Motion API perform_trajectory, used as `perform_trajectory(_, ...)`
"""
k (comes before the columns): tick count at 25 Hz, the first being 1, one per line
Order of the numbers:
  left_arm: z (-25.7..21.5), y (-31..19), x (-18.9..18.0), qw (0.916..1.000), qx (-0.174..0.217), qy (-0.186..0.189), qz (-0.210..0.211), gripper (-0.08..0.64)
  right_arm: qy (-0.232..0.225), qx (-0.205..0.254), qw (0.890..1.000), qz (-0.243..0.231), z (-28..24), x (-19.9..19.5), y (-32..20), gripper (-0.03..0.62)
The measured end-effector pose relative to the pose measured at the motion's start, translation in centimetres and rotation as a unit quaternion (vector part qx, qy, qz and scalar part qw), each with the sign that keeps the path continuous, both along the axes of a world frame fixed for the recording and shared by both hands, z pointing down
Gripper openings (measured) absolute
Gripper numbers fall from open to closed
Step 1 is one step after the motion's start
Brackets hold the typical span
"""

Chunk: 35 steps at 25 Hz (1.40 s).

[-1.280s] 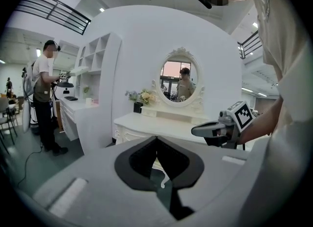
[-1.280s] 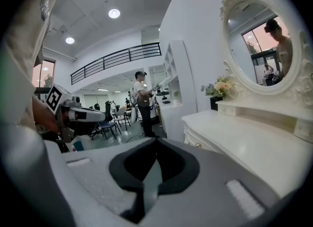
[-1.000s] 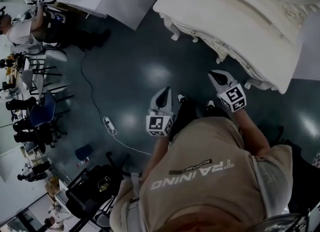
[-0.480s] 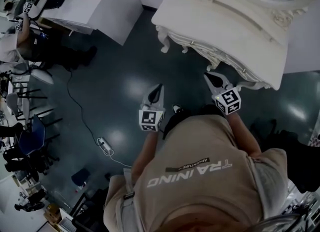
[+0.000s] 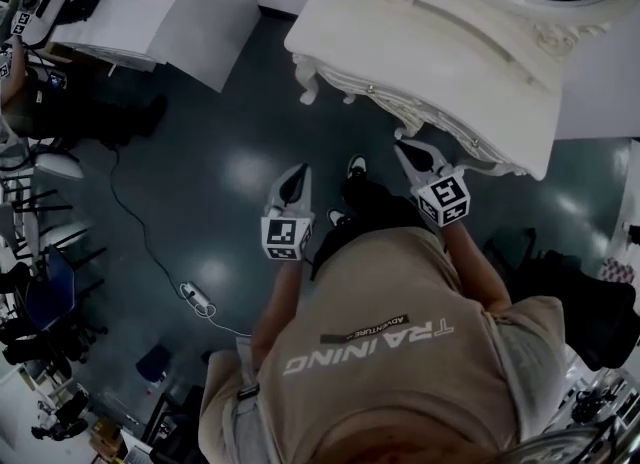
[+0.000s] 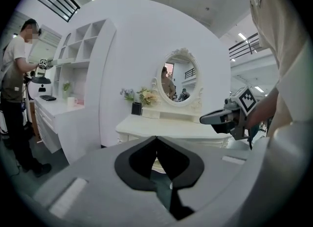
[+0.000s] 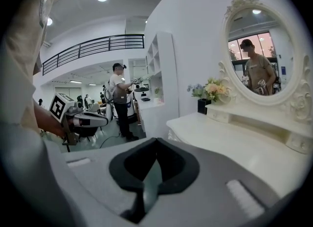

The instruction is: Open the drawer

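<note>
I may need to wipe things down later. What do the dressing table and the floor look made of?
Dressing table: probably painted wood, cream satin finish, with a carved, scrolled apron and legs. Floor: likely dark sealed concrete or epoxy; glossy, with bright reflections.

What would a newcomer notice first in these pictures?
The ornate white dressing table stands at the top of the head view, with its oval mirror rising behind it. In front of it the person holds the left gripper and the right gripper, both shut and empty, above the dark floor.
</note>
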State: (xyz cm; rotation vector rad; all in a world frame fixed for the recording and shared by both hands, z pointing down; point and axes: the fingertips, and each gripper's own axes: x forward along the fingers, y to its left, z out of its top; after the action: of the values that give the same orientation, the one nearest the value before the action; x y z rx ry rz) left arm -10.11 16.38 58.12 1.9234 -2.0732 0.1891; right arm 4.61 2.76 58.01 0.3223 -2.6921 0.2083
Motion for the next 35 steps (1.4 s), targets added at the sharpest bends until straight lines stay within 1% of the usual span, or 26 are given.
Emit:
perform_trajectory(5, -0.5, -4.3, -4.3, 0.9992, -0.023, -0.031, -0.001, 0.008, -0.01, -0.034, 0.999, 0.021, 3.3, -3.1, -4.6, 0.003)
perform_trajectory(8, -1.8, -8.3, -6.5, 0.9985, -0.032, -0.044, 0.004, 0.008, -0.025, -0.031, 0.999, 0.026, 3.0, -4.8, -8.5, 0.003)
perform_trajectory(11, -2.6, -13.2, -8.0, 0.998, -0.032, -0.053, 0.012, 0.008, -0.024, -0.036, 0.999, 0.026, 3.5, -6.1, -12.6, 0.003)
perform_trajectory(14, -3.3, -17.3, -9.0, 0.9984, -0.026, -0.049, 0.014, 0.008, -0.022, -0.044, 0.999, 0.025, 3.9, -7.0, -15.4, 0.003)
perform_trajectory(16, -3.6, -19.6, -9.5, 0.9992, -0.017, -0.032, 0.013, 0.008, -0.026, -0.053, 0.998, 0.029, 3.9, -7.6, -17.0, 0.003)
perform_trajectory(18, -3.2, -21.0, -9.8, 0.9993, -0.019, -0.024, 0.02, 0.008, -0.028, -0.063, 0.997, 0.034, 4.1, -8.1, -18.1, 0.003)
perform_trajectory(21, -2.6, -22.8, -9.7, 0.9981, -0.03, -0.028, 0.046, 0.008, -0.025, -0.064, 0.997, 0.04, 4.5, -8.3, -19.2, 0.003)
perform_trajectory(25, -2.1, -25.3, -10.4, 0.9961, -0.034, -0.027, 0.076, 0.008, -0.027, -0.059, 0.995, 0.077, 4.9, -8.2, -21.1, 0.003)
perform_trajectory(29, -1.2, -27.0, -11.4, 0.9925, -0.037, -0.022, 0.114, 0.008, -0.021, -0.06, 0.992, 0.108, 5.0, -8.7, -21.2, 0.003)
perform_trajectory(32, -0.5, -29.0, -11.8, 0.9863, -0.03, -0.012, 0.162, 0.008, -0.012, -0.051, 0.988, 0.146, 5.0, -8.7, -21.5, 0.003)
perform_trajectory(35, -0.8, -31.5, -11.3, 0.9738, -0.012, -0.001, 0.227, 0.008, 0.0, -0.048, 0.977, 0.209, 4.3, -8.0, -22.3, 0.003)
